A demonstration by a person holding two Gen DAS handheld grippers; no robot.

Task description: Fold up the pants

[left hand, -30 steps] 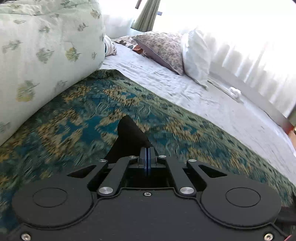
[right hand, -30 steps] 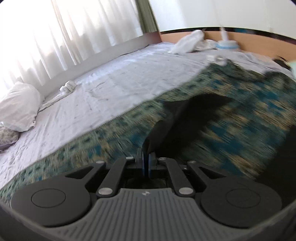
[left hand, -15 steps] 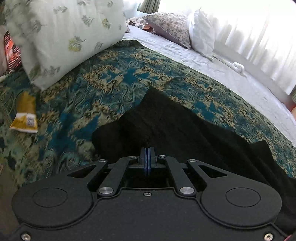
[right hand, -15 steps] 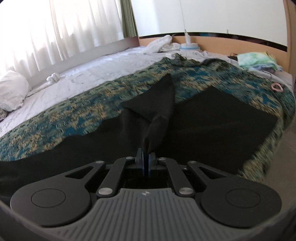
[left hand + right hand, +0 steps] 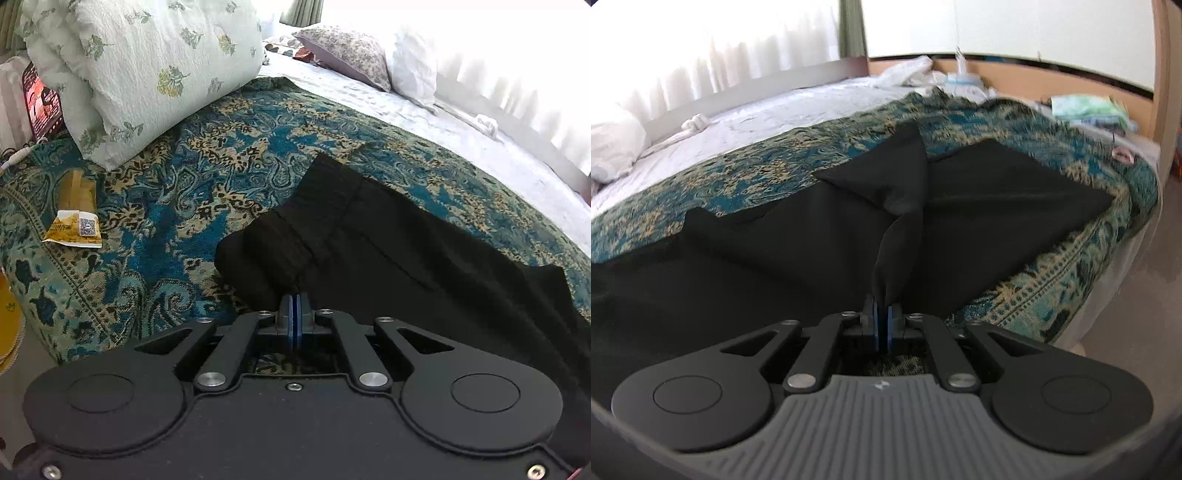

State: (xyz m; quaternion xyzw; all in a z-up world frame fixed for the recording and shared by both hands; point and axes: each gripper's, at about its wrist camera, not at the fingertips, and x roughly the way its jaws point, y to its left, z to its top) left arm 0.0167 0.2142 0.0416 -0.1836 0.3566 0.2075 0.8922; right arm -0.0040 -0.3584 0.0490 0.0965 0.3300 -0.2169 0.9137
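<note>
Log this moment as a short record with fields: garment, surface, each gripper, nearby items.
garment: black pants, spread on the bed, waistband end bunched at the left gripper
surface: teal patterned bedspread
left gripper: shut on pants
right gripper: shut on a twisted fold of the pants
nearby: floral pillow, yellow packet

Left wrist view: floral pillow [image 5: 147,70] bulks at upper left of frame, resting on patterned bedspread [image 5: 229,177]; blocks passage that way. Yellow packet [image 5: 75,221] lies at left on bedspread, apart from black pants [image 5: 388,251]. Open bedspread strip between pillow and pants. White sheet [image 5: 461,136] at upper right bare, small white bundle [image 5: 485,123] near far edge. Right wrist view: bed edge drops to floor [image 5: 1137,266] at right; clutter pile [image 5: 1086,109] and wooden headboard [image 5: 1015,79] close top right.
</note>
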